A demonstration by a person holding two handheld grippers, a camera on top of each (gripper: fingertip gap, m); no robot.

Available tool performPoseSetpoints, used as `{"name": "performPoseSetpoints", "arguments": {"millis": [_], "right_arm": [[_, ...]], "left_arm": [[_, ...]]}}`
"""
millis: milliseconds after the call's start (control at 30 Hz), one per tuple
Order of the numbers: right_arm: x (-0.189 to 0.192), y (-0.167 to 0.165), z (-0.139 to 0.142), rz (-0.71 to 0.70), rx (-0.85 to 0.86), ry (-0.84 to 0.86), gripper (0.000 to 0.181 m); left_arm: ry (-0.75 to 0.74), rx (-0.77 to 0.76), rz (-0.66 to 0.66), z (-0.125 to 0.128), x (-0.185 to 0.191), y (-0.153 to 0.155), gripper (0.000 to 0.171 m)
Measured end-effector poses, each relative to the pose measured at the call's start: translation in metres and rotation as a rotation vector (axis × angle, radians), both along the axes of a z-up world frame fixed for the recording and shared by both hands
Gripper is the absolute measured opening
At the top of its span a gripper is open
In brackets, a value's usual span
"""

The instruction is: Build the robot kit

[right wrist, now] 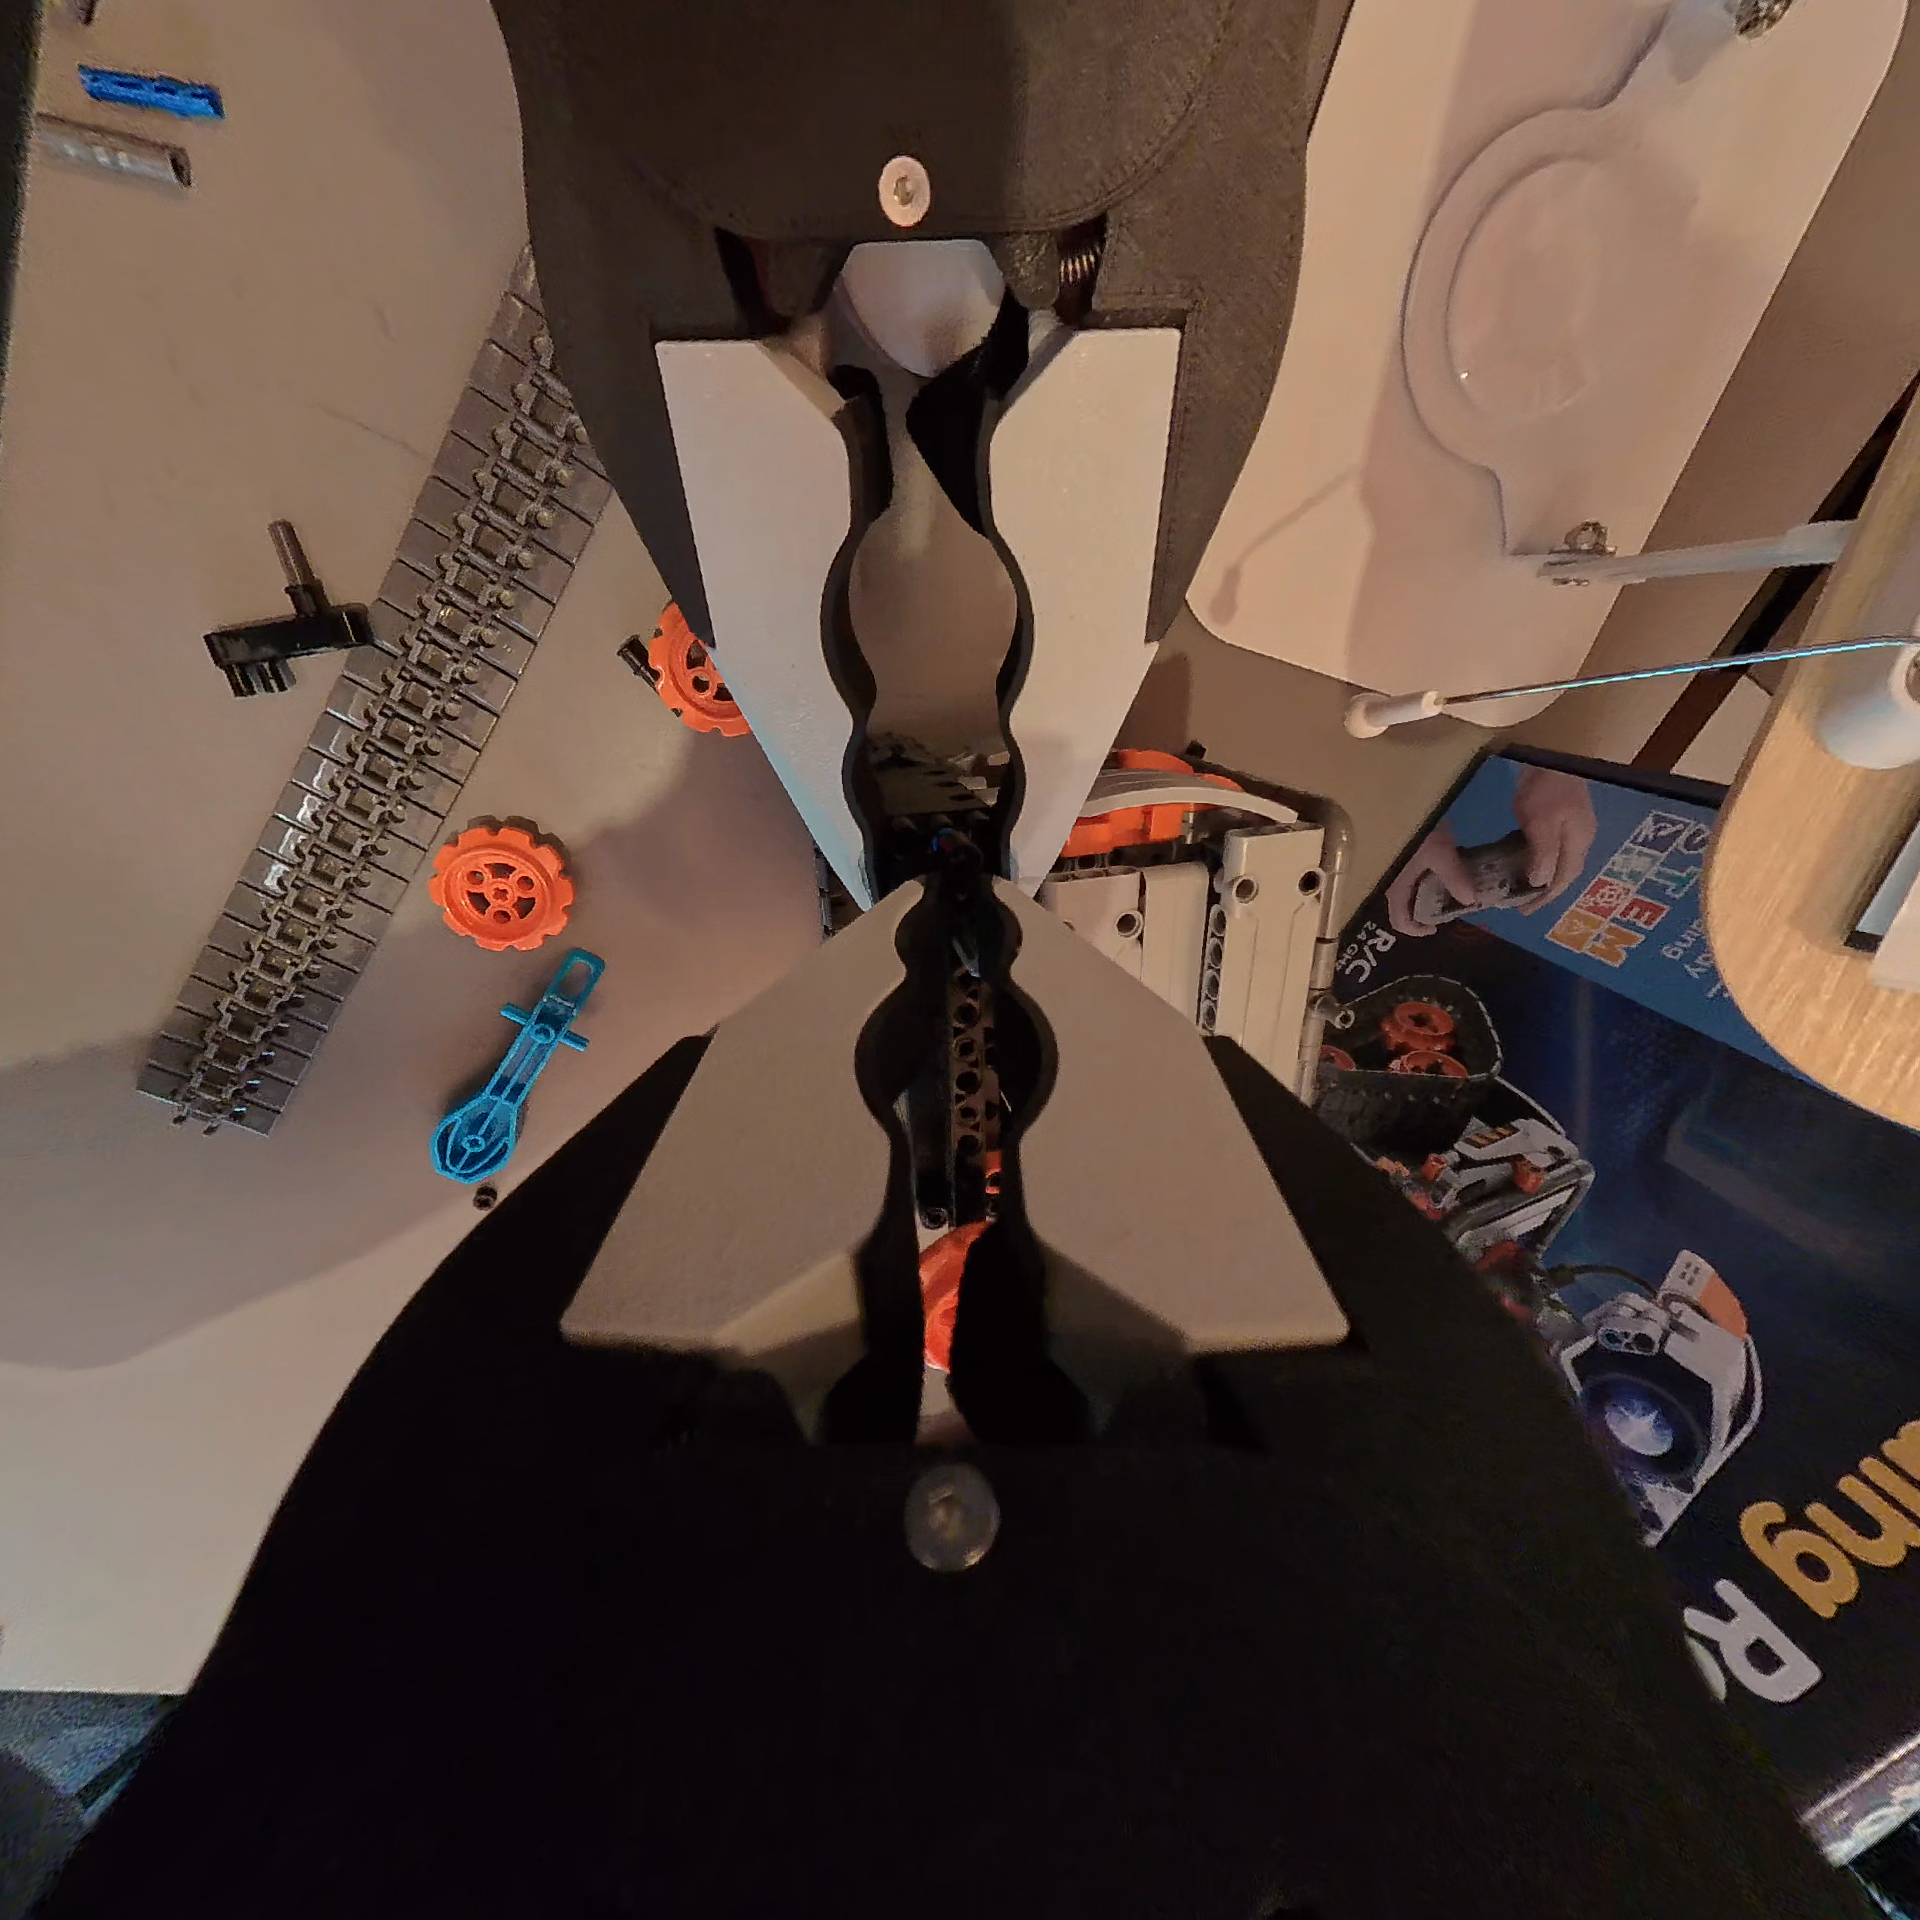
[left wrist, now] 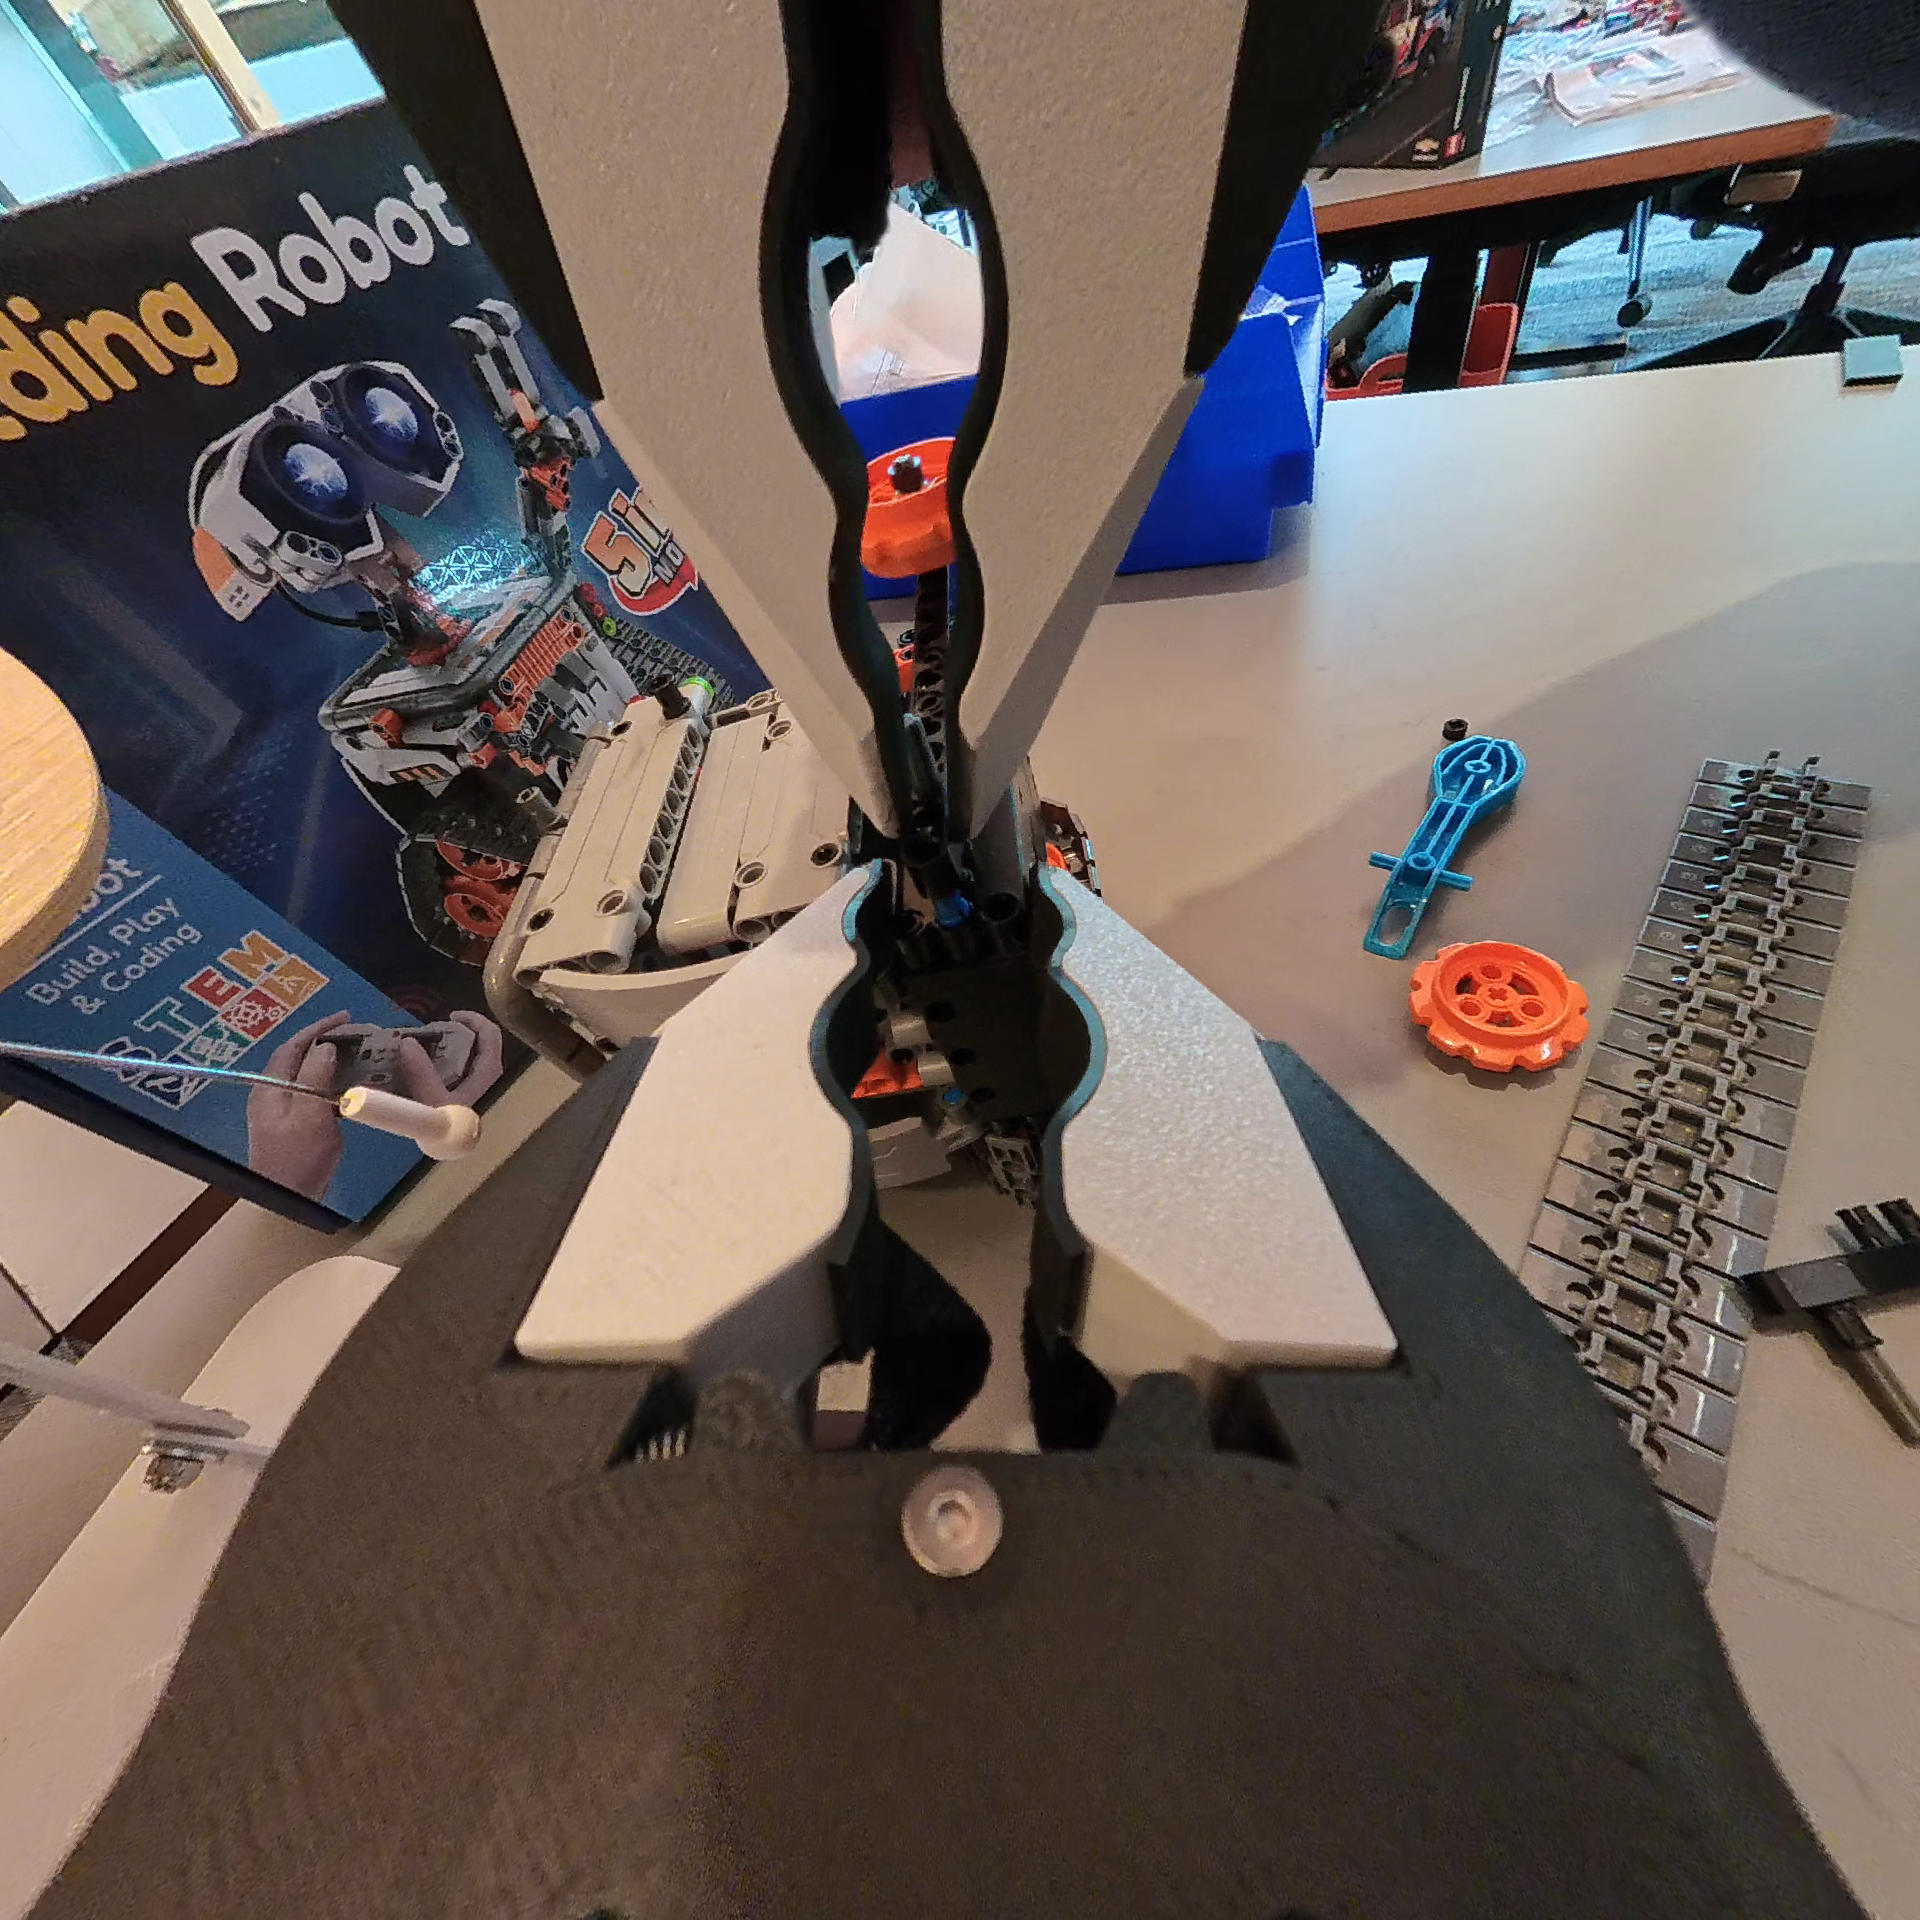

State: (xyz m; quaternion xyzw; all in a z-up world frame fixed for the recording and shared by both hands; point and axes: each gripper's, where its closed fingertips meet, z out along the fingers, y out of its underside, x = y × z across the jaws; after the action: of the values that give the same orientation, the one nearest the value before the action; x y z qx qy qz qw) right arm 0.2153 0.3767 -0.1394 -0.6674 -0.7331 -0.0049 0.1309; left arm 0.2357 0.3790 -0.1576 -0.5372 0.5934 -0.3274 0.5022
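Two grippers meet tip to tip over my toy robot (left wrist: 665,831). My left gripper (left wrist: 961,894) grips its black block (left wrist: 966,997). My right gripper (right wrist: 951,914) pinches the black beam (right wrist: 966,1049).

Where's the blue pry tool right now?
The blue pry tool lies flat on the table, right of the grippers in the left wrist view, between the loose orange gear and the grey track strip. Neither gripper touches it.

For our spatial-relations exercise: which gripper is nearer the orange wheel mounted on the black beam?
Right. The right gripper straddles the orange wheel, shut on the black beam. The left gripper clamps the brick model at the beam's other end, away from the wheel.
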Motion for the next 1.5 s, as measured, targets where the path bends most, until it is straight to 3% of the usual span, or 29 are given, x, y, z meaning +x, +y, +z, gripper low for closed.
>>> {"name": "performPoseSetpoints", "arguments": {"millis": [333, 567, 700, 833, 1067, 1200, 1333, 1500], "right_arm": [[0.002, -0.004, -0.012, -0.058, -0.157, -0.036, 0.002], [0.003, -0.002, -0.01, -0.047, -0.12, -0.001, 0.004], [-0.004, -0.001, 0.009, -0.034, -0.064, 0.105, 0.008], [0.007, 0.002, 0.015, -0.056, -0.022, 0.106, 0.015], [0.055, -0.004, 0.056, -0.206, 0.172, 0.334, 0.031], [0.085, -0.018, 0.031, -0.27, 0.134, 0.373, 0.041], [0.083, -0.024, -0.006, -0.25, 0.102, 0.399, 0.04], [0.072, -0.012, -0.008, -0.238, 0.169, 0.54, 0.028]], "left_arm": [[0.002, 0.002, 0.003, 0.0, 0.002, -0.001, 0.024], [0.003, 0.007, -0.005, 0.0, 0.003, -0.001, 0.025], [0.001, 0.001, -0.008, 0.0, 0.003, 0.001, 0.025], [0.004, -0.001, -0.013, 0.0, 0.002, 0.002, 0.025], [0.051, -0.016, -0.088, 0.0, -0.008, 0.003, 0.024], [0.103, 0.005, -0.173, -0.001, -0.015, -0.004, 0.024], [0.144, -0.001, -0.224, -0.001, -0.023, -0.006, 0.025], [0.109, 0.058, -0.161, 0.016, -0.02, -0.002, 0.033]]}}
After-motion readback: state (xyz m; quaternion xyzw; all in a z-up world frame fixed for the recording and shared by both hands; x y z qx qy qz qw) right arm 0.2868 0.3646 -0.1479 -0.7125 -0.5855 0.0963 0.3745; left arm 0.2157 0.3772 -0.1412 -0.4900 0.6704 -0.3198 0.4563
